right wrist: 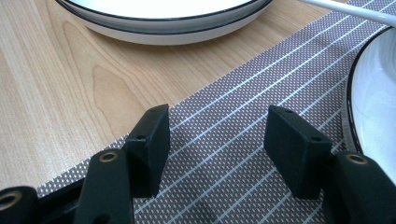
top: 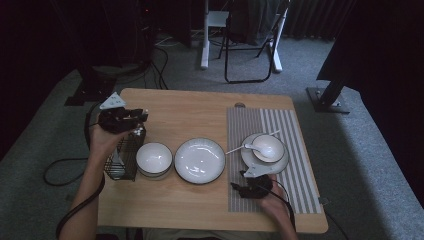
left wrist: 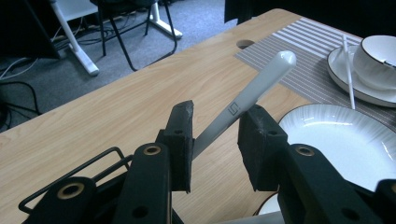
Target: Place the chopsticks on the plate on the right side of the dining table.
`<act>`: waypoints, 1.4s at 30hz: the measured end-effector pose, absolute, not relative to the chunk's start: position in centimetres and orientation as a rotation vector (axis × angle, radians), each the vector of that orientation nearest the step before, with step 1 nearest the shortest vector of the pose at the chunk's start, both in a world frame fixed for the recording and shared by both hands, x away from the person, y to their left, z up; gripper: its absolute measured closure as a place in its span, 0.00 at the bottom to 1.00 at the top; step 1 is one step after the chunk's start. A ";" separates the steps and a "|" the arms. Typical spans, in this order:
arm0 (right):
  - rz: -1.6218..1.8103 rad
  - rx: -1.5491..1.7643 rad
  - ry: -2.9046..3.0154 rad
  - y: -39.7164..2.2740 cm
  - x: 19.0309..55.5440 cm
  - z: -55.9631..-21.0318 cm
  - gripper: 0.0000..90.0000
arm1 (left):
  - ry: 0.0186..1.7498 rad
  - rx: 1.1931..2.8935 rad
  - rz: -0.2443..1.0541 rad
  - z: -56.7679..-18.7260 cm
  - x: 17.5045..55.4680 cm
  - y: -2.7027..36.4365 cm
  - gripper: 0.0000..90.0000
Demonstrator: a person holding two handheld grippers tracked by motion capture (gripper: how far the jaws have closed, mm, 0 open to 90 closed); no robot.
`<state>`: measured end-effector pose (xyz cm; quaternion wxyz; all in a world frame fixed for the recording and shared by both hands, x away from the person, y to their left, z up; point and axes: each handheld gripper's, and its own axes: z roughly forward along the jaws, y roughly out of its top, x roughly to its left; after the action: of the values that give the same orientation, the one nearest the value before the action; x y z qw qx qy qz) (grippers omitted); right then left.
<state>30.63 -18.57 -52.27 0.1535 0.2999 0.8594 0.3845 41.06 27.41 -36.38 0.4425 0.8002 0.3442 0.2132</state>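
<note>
A white utensil handle (left wrist: pixel 261 84) slants up between the jaws of my left gripper (left wrist: pixel 217 121). It leans against the left pad, and the pads do not clamp it, so the gripper stands open. In the high view this left gripper (top: pixel 139 122) hovers over the far end of a black wire basket (top: pixel 125 160) at the table's left. My right gripper (top: pixel 237 181) rests low at the near edge of the striped placemat (top: pixel 300 165). In its own view the right gripper (right wrist: pixel 215 126) is open, with nothing between the jaws.
A small white bowl (top: pixel 154 159) and a wide white plate (top: pixel 199 160) sit mid-table. On the placemat a saucer (top: pixel 280 165) carries a bowl (top: pixel 268 146), a white spoon (top: pixel 248 147) and a thin stick. Beyond the table stand a chair (top: pixel 250 35) and dark stands.
</note>
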 end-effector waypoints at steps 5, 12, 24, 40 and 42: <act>1.103 0.860 2.464 -18.6 30.6 -52.3 0.45 | 0.868 1.990 0.524 -36.3 41.3 27.3 0.74; 1.103 0.860 2.463 -18.6 30.6 -52.3 0.45 | 0.889 2.006 0.516 -36.3 41.6 27.2 0.74; 1.102 0.857 2.466 -18.6 30.6 -52.3 0.45 | 0.931 2.038 0.539 -36.6 41.9 27.0 0.73; 1.099 0.854 2.470 -18.5 30.6 -52.3 0.45 | 0.972 2.057 0.517 -37.2 42.1 27.5 0.72; 1.099 0.854 2.470 -18.5 30.6 -52.3 0.45 | 0.973 2.048 0.533 -37.2 42.0 27.5 0.73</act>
<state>30.59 -18.54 -52.32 0.1527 0.2975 0.8610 0.3833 42.01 27.51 -37.18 0.3951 0.8078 0.3837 0.2101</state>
